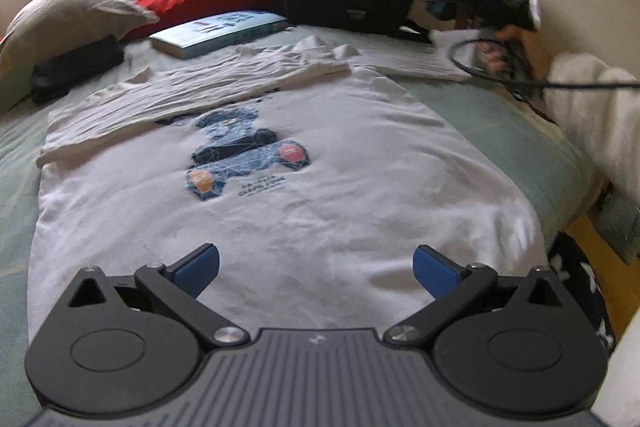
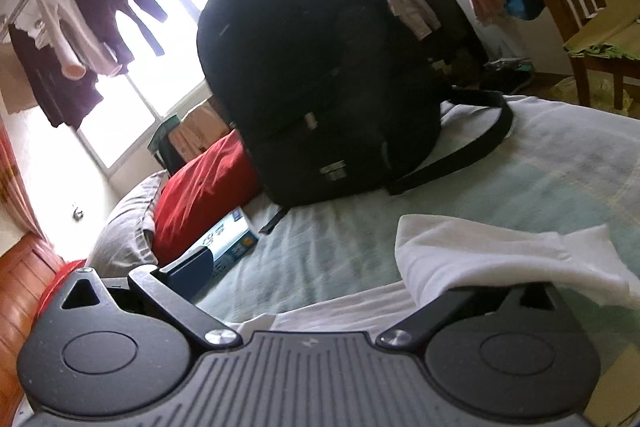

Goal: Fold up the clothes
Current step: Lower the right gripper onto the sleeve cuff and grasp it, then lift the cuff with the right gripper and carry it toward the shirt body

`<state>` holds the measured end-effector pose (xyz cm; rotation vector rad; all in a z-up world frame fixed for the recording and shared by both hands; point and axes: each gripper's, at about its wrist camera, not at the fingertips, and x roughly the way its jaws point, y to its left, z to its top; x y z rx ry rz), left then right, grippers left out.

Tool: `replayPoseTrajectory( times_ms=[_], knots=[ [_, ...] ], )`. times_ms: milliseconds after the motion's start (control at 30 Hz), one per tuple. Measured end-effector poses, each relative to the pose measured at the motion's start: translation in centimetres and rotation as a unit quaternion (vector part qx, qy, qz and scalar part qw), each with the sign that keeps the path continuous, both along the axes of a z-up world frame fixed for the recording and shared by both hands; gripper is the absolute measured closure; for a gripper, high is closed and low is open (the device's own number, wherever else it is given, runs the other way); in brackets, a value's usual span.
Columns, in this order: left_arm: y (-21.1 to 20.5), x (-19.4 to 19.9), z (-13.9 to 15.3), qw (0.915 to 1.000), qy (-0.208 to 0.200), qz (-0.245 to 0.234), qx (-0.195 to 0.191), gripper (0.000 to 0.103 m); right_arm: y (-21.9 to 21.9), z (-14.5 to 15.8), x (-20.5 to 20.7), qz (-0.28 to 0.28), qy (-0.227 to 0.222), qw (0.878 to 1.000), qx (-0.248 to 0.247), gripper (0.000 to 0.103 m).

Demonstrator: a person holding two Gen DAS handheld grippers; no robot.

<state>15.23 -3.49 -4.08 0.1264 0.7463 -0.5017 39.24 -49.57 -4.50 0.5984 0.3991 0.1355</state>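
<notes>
The left gripper (image 1: pixel 316 269) is hovering low, jaws spread wide. The right gripper (image 2: pixel 316 279) is gaping too, its right finger hidden.

Nothing can be read for certain. The white T-shirt (image 1: pixel 304 163) carries small dark lettering under its blue print, too blurred to make out. The blue-and-white box (image 1: pixel 218 33) on the bed shows dark characters on its face, and the black backpack (image 2: pixel 320 75) wears a small label patch; both are illegible.
</notes>
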Motion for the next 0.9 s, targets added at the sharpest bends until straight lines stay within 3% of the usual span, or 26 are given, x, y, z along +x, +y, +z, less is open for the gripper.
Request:
replayPoseTrajectory(
  times_ms=[500,900],
  knots=[
    [4.8,-1.9,1.6,0.9999,-0.008,0.011,0.008,0.001,8.8,1.7,1.7,0.026,0.025,0.999,-0.021,0.000],
    [7.8,-3.3,2.4,0.9994,-0.014,0.032,0.004,0.001,16.8,3.7,2.6,0.069,0.015,0.997,-0.033,0.000]
  ],
)
